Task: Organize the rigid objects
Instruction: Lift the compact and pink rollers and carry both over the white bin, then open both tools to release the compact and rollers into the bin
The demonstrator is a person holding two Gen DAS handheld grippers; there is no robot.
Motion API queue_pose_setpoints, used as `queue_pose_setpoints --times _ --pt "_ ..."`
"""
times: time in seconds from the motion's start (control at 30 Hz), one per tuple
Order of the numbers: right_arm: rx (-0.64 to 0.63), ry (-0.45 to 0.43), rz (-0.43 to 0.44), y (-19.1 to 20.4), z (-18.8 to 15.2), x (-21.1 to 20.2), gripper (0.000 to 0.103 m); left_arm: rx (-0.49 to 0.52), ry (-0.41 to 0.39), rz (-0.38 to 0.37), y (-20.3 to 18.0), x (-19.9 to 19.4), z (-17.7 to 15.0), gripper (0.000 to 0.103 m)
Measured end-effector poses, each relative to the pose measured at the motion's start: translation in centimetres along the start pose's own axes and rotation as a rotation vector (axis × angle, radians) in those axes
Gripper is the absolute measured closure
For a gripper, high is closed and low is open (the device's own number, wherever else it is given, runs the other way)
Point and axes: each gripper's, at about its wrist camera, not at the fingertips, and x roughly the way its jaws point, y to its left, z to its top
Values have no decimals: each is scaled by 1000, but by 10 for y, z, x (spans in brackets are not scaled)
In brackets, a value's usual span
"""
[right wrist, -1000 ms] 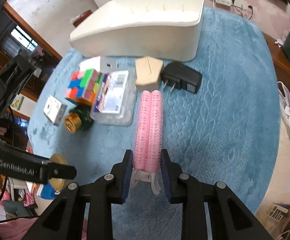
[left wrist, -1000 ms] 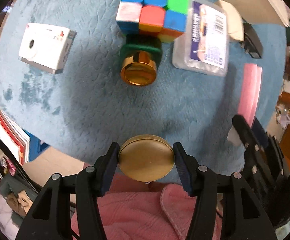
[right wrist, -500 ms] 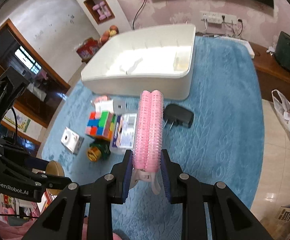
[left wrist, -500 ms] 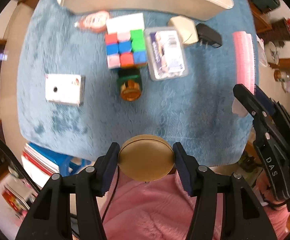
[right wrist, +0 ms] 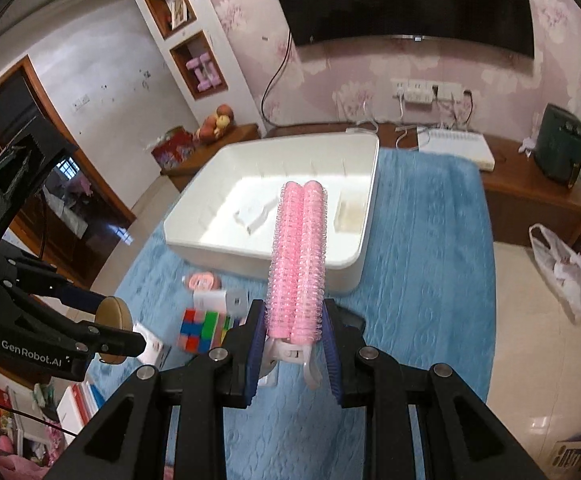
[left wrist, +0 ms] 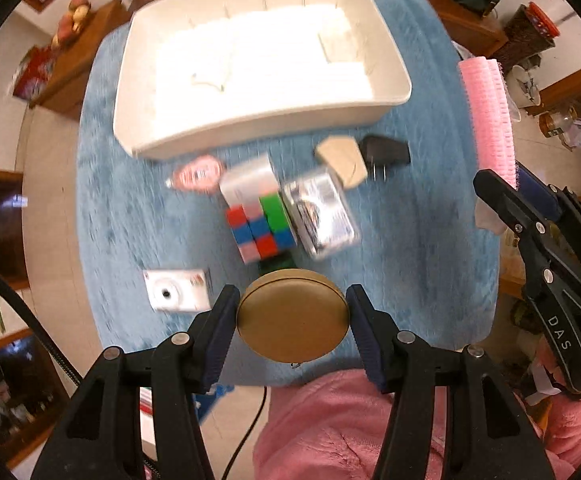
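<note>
My left gripper [left wrist: 292,320] is shut on a round gold tin [left wrist: 292,315], held high above the near edge of the blue table. My right gripper [right wrist: 293,334] is shut on a pink hair roller clip [right wrist: 298,260], also raised above the table; it shows in the left wrist view [left wrist: 489,116] at the right. A white tray [left wrist: 386,92] stands at the far end, also seen in the right wrist view [right wrist: 354,264]. On the blue cloth lie a colour cube [left wrist: 260,230], a clear plastic case [left wrist: 322,214], a white card box [left wrist: 176,290], a black charger [left wrist: 384,152] and a beige block [left wrist: 342,156].
A white box [left wrist: 248,178] and a pink round packet [left wrist: 198,172] lie near the tray's front wall. A green and gold bottle [left wrist: 274,266] peeks out behind the tin. Wooden cabinets [right wrist: 530,184] and a TV [right wrist: 402,0] stand beyond the table. The floor shows on both sides.
Both grippers have risen and pulled back with their loads. The tray's inside has come into view and the table objects look smaller and farther away.
</note>
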Motion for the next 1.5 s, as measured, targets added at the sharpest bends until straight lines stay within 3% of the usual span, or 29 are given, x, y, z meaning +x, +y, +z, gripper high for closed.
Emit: queue_pose_setpoints --times 0.4,0.83,1.13,1.33,1.5 --pt "-7 -78 -6 21 21 22 75 85 -129 21 21 -23 53 44" --pt "51 -128 -31 31 42 67 75 139 -367 -25 46 -19 99 44" --pt "59 -156 -99 27 54 99 75 155 -523 -9 61 3 118 44" --pt "88 -162 -131 17 58 116 75 139 -603 -39 69 9 123 44" --pt "108 -161 -149 11 61 122 75 172 -613 -28 65 15 125 44"
